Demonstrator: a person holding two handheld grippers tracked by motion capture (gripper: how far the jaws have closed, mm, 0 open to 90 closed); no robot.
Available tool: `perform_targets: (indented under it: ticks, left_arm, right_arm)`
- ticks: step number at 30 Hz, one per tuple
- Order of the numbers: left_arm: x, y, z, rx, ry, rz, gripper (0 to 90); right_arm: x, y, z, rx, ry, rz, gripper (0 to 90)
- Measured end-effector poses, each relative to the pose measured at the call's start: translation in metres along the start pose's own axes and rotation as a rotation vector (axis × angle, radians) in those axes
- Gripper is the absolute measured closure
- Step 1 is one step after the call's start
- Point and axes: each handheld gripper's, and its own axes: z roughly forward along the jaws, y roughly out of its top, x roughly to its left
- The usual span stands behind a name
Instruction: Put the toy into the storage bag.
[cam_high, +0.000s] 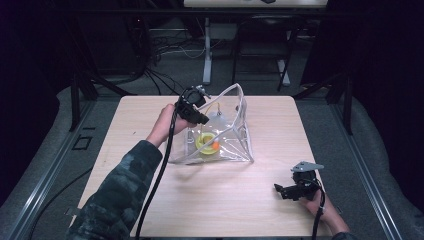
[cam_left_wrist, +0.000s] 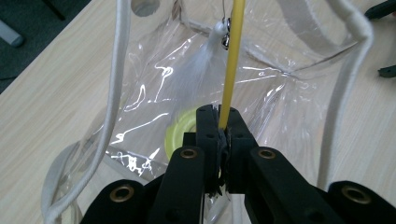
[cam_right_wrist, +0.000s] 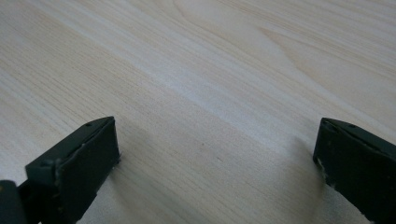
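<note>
Over a clear plastic bag on the wooden surface, the left tool pinches a thin yellow stick inside the bag's mouth, while the right tool rests wide open nearby.

Bare table around clear bag

The left tool sits at about eleven o'clock from the centre, its jaws pinched together, the sleeved left forearm reaching up from seven o'clock. The right tool rests low at four o'clock, jaws spread wide.
</note>
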Motion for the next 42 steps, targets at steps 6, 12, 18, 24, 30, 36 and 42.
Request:
perform_targets:
  ticks: [6,12,18,24,30,36,42]
  left_arm:
    - [0.003,-0.005,0.004,0.0,-0.008,-0.022,86.5]
    - [0.004,-0.008,-0.003,-0.01,-0.015,-0.027,80.4]
    - [0.002,-0.011,-0.022,-0.049,-0.001,-0.016,62.9]
    - [0.003,-0.016,-0.043,-0.077,0.024,-0.041,44.7]
    - [0.003,-0.024,-0.062,-0.103,0.05,-0.062,29.3]
    - [0.003,-0.036,-0.081,-0.113,0.089,-0.09,17.2]
    - [0.009,-0.054,-0.097,-0.124,0.12,-0.125,12.8]
  right_arm:
    - [0.0,0.0,0.001,-0.008,-0.001,0.004,0.0]
    - [0.0,0.0,0.0,-0.002,-0.001,0.0,0.0]
    - [0.0,0.0,0.0,-0.004,-0.001,-0.002,0.0]
    - [0.001,0.0,0.0,-0.008,-0.002,0.005,0.0]
    - [0.001,-0.001,0.0,-0.008,-0.006,0.008,0.0]
    - [0.001,-0.001,0.0,-0.009,-0.005,0.009,0.0]
    - [0.001,-0.001,0.0,-0.011,-0.005,0.008,0.0]
